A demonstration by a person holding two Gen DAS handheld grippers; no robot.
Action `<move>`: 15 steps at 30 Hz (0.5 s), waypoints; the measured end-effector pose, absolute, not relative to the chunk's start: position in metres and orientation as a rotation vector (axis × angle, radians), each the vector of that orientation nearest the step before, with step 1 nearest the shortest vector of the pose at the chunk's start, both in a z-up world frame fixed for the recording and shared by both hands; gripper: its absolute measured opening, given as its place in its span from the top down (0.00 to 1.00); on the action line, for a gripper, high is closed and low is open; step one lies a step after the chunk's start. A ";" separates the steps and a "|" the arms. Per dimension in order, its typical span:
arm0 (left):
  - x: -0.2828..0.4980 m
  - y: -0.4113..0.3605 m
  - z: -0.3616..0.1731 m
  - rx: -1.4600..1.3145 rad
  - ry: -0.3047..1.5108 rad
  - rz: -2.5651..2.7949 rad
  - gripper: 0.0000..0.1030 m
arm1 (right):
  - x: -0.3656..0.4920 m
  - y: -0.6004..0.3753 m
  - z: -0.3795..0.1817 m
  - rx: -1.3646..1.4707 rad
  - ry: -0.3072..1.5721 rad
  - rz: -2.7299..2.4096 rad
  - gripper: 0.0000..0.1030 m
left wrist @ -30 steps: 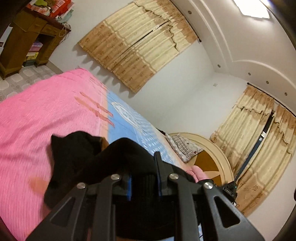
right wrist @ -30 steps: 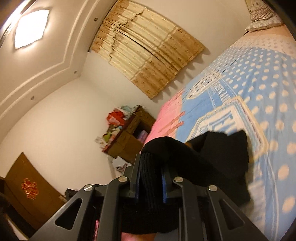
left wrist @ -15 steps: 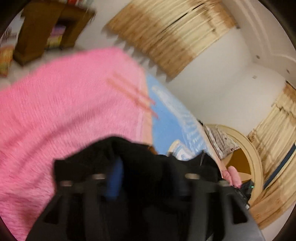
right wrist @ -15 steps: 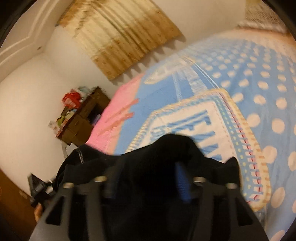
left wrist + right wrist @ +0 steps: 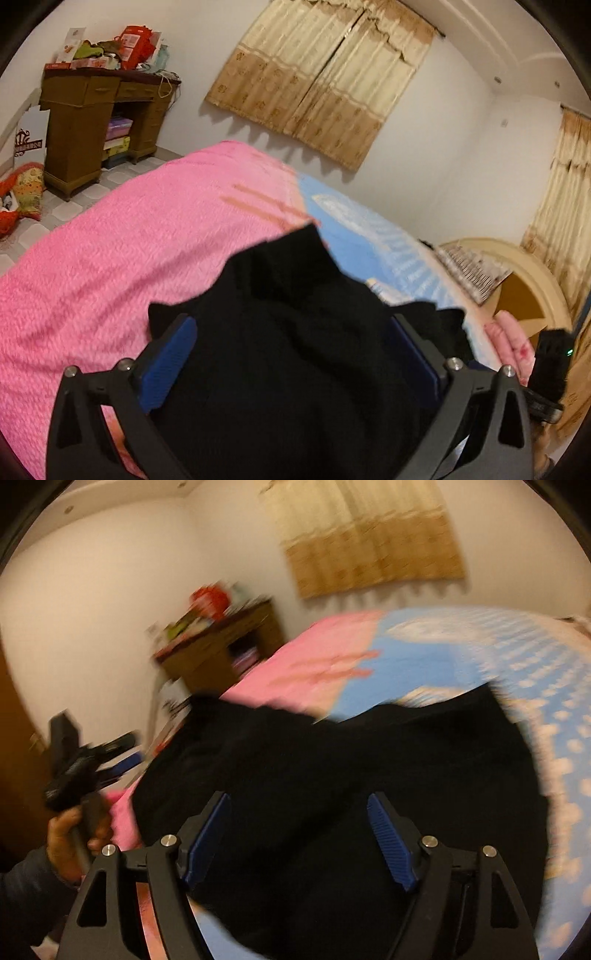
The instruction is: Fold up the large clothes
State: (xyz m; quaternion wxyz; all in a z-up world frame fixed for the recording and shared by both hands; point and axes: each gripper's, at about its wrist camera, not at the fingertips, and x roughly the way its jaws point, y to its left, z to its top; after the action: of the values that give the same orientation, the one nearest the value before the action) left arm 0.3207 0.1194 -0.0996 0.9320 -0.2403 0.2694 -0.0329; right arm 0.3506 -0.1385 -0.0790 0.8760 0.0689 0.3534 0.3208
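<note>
Room: bedroom with white walls, a brown wooden desk (image 5: 79, 122) piled with red and green clutter at far left, and beige patterned curtains (image 5: 317, 79) over the window behind the bed.
Bed: pink textured blanket (image 5: 110, 258) on the left part, light blue spotted bedspread (image 5: 535, 657) on the right.
Garment: a black knitted piece of clothing (image 5: 295, 350) lies heaped on the bed, across the seam between pink and blue.
Left gripper (image 5: 295, 358): black frame with blue ribbed pads, jaws opening wide; the black cloth sits between them, apparently let go, with the left pad clear of it.
Left hand (image 5: 75, 834): grips that tool's handle, seen at the left edge of the blurred right wrist view.
Right gripper (image 5: 299, 838): jaws opening, both pads standing off the cloth beneath.
</note>
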 end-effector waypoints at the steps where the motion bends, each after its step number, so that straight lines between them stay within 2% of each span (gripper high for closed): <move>1: 0.325 0.117 -0.102 -0.497 0.561 -0.071 0.00 | 0.350 -0.129 -0.084 0.150 0.761 0.697 0.25; 3: 0.323 0.117 -0.107 -0.513 0.573 -0.078 0.00 | 0.351 -0.100 -0.097 0.081 0.786 0.681 0.26; 5: 0.324 0.117 -0.107 -0.508 0.577 -0.085 0.00 | 0.357 -0.084 -0.107 0.015 0.796 0.613 0.42; 6: 0.325 0.118 -0.106 -0.503 0.580 -0.079 0.00 | 0.365 -0.079 -0.113 0.004 0.814 0.579 0.53; 12: 0.346 0.119 -0.107 -0.475 0.602 -0.079 0.00 | 0.428 -0.078 -0.117 0.096 0.876 0.465 0.54; 15: 0.358 0.118 -0.120 -0.390 0.664 -0.060 0.00 | 0.447 -0.083 -0.130 0.115 0.918 0.460 0.51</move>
State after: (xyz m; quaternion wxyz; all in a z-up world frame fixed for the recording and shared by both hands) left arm 0.3581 0.1179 -0.1202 0.9264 -0.1904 0.3236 -0.0293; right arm 0.4468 -0.0835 -0.1302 0.8695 0.0549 0.4389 0.2199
